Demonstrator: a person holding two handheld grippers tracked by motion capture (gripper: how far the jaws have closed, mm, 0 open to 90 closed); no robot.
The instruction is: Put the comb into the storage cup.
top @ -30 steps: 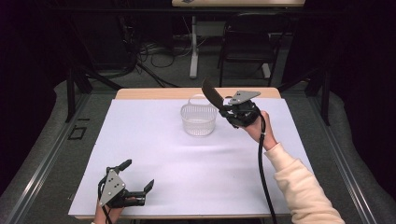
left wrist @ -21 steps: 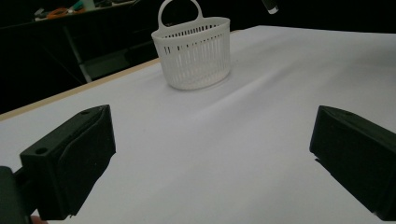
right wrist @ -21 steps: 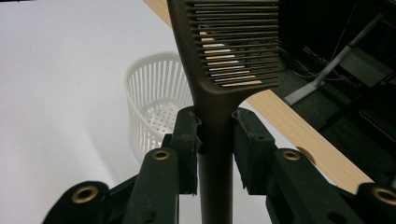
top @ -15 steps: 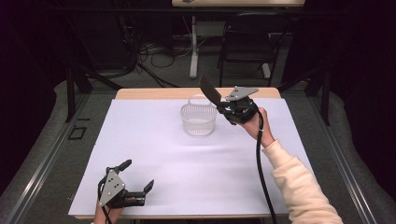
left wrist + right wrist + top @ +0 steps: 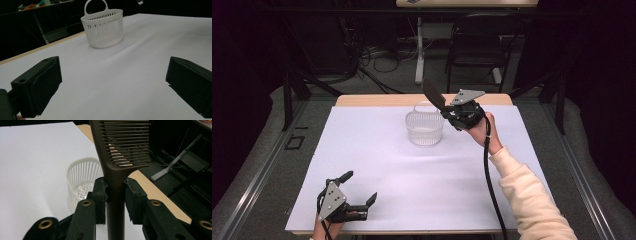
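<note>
White paper (image 5: 377, 165) covered the wooden table (image 5: 377, 100), with a dark room, a chair (image 5: 477, 45) and loose cables on the floor behind it. Toward the far side of the sheet stood a white slatted basket (image 5: 424, 129) with a loop handle. The right gripper (image 5: 452, 114) was held in the air just beside the basket's right rim, its jaws clamped on the handle of a dark comb (image 5: 117, 165) whose toothed end rose up and to the left above the basket. The left gripper (image 5: 359, 192) rested low at the near left corner of the sheet, well apart from the basket, its jaws spread wide with nothing between them.
</note>
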